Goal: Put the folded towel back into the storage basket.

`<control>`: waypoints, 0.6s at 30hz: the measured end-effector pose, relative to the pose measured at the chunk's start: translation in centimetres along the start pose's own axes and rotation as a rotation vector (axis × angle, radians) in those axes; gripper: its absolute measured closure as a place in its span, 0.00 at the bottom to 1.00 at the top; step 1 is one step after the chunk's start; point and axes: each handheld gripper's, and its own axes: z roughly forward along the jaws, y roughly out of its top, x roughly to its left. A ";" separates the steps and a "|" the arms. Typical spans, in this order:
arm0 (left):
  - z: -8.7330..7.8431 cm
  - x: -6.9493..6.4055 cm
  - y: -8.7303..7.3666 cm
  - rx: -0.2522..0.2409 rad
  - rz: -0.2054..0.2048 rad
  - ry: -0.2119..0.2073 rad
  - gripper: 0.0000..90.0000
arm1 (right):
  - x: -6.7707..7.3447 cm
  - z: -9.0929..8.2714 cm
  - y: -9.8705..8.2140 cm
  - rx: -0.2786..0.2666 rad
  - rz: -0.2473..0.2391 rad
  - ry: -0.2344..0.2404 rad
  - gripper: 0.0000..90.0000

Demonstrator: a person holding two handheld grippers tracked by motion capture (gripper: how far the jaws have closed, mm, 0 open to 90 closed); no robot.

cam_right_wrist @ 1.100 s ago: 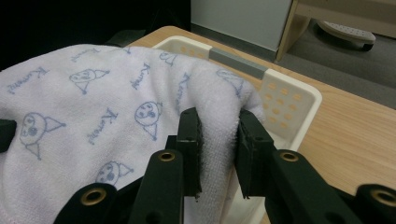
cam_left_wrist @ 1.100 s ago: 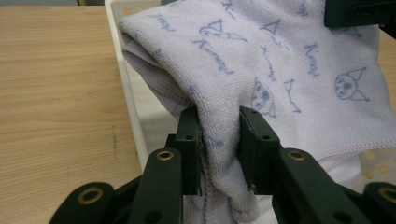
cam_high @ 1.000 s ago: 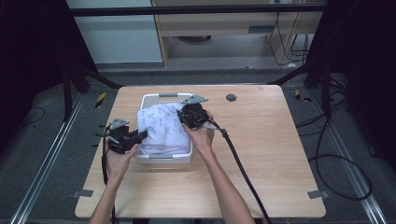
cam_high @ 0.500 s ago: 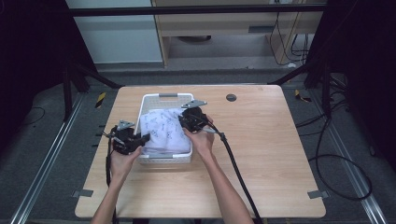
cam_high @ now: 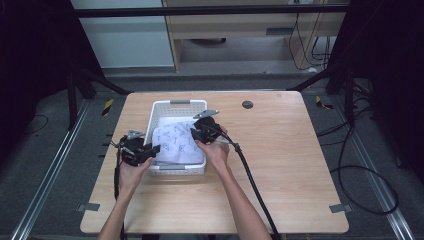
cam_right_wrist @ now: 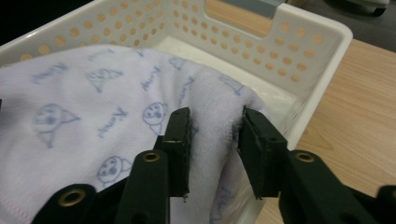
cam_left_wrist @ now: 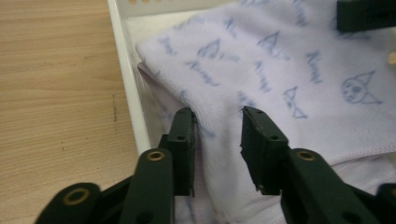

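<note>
A white cloth (cam_high: 177, 142) printed with blue cat faces lies folded in a white perforated basket (cam_high: 170, 106) on the wooden table. My left gripper (cam_high: 150, 150) is at the cloth's near-left edge. In the left gripper view its jaws (cam_left_wrist: 217, 123) have just been opening and stand apart, with a fold of the cloth (cam_left_wrist: 280, 70) loose between them. My right gripper (cam_high: 196, 131) is at the cloth's far-right edge. Its jaws (cam_right_wrist: 212, 121) have also just been opening, and a ridge of the cloth (cam_right_wrist: 93, 107) stands between them, next to the basket wall (cam_right_wrist: 299, 51).
The basket rim (cam_left_wrist: 128, 88) runs just left of my left jaws, with bare table (cam_left_wrist: 56, 93) beyond it. A dark round grommet (cam_high: 247, 104) sits in the tabletop at the back. The right gripper's cable (cam_high: 255, 185) trails toward the front edge.
Both hands have sunk a little and the cloth has settled lower and flatter into the basket. The grippers stay at its two ends.
</note>
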 end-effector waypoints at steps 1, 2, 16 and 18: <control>0.0 0.0 0.0 0.000 0.000 0.000 0.69 | 0.0 0.0 0.0 0.000 0.000 0.000 0.68; -0.1 0.0 0.0 -0.006 -0.001 0.001 0.69 | 0.0 0.0 0.0 0.003 -0.003 0.001 0.67; -2.5 -0.4 -0.1 -0.087 0.043 0.003 0.55 | -0.8 -3.1 0.0 -0.072 -0.040 -0.015 0.31; -3.0 -0.3 -0.3 -0.099 0.047 -0.006 0.52 | -1.2 -3.7 -0.2 -0.080 -0.038 -0.017 0.29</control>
